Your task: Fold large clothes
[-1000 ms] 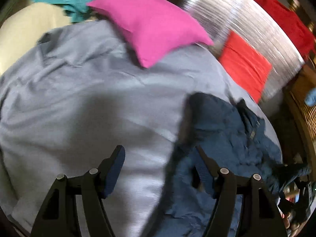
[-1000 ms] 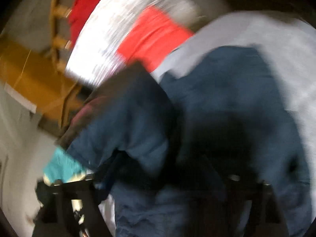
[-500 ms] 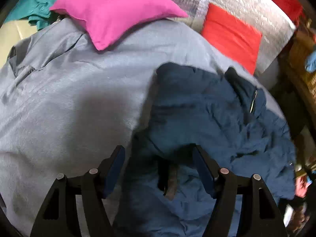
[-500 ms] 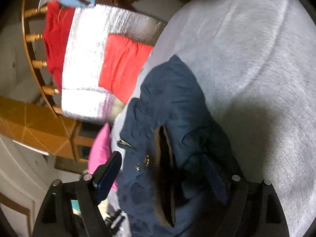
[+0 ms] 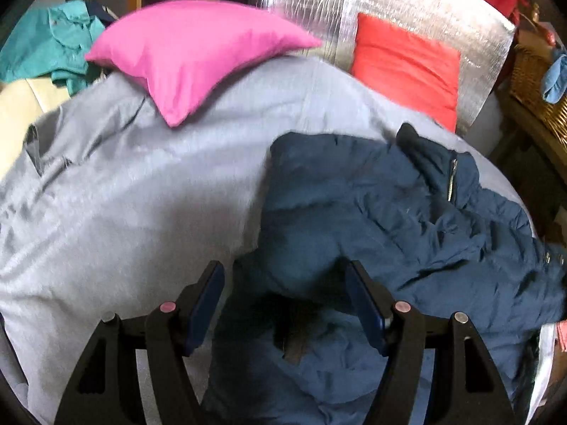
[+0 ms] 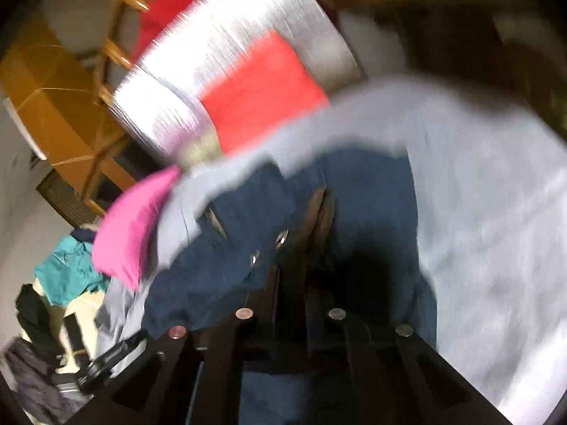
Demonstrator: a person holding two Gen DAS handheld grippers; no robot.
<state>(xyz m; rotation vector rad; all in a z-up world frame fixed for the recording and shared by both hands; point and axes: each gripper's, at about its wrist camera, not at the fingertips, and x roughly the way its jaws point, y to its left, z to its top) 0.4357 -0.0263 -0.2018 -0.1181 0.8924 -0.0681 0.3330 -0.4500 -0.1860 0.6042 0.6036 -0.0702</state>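
A: Where is the jacket?

B: We see a dark blue padded jacket (image 5: 389, 212) lying crumpled on a bed covered with a grey sheet (image 5: 124, 194). It sits toward the right side of the bed. A pink pillow (image 5: 191, 56) and a red pillow (image 5: 404, 67) lie well beyond it, against a silver panel (image 5: 418, 10).

A: What are our two grippers doing?

B: Our left gripper (image 5: 285, 304) hangs with its fingers spread, over the near edge of the jacket. Cloth lies under the gap, but the pads are not pressing on it. In the blurred right wrist view, our right gripper (image 6: 294, 283) is clamped tight, with a fold of jacket beside a brown lining strip (image 6: 319, 212) caught between its fingers.

A: How will the jacket handle?

B: We judge it soft, puffy and fairly light, with a smooth shell that may slip. It will sag and bunch when lifted. We would take hold at firm edges: the collar, the hem, or the front placket beside the metal snaps (image 6: 281, 239) and the zip (image 5: 452, 180).

A: Is there any writing to read?

B: We can read no brand, label or lettering in either view.
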